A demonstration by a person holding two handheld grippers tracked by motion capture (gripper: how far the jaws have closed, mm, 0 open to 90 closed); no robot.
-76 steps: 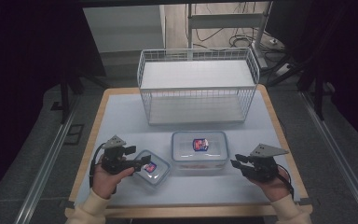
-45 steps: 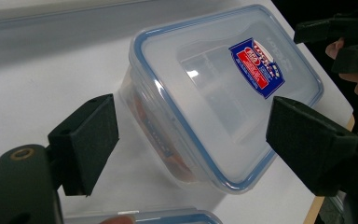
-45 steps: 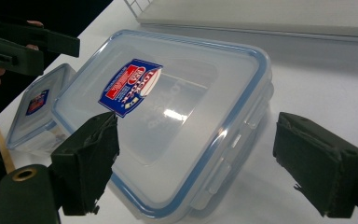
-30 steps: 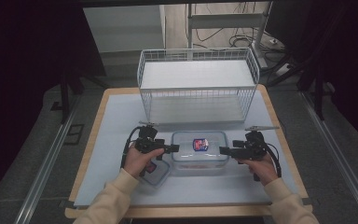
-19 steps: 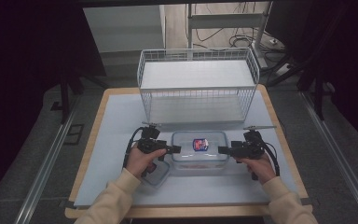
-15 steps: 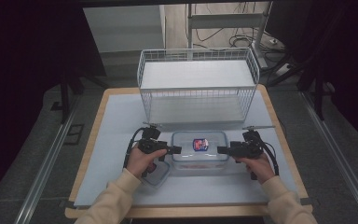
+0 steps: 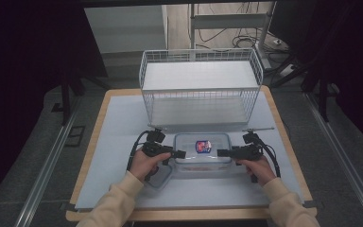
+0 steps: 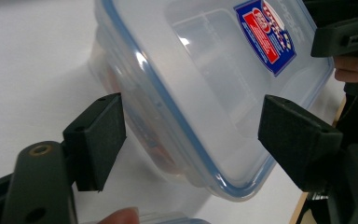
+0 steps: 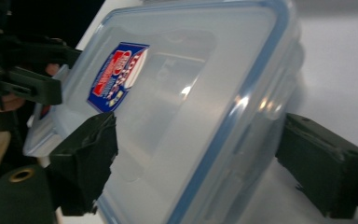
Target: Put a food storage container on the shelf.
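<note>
container point(image 7: 202, 148) lies long axis left-right.

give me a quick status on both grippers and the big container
Left gripper and right gripper each straddle one end of the large clear container, jaws open, left just closing. Container sits on the table. Wire basket behind; small container beside left hand.

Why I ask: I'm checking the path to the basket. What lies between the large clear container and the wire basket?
In the high view, only bare table mat separates the clear container from the wire basket.
</note>
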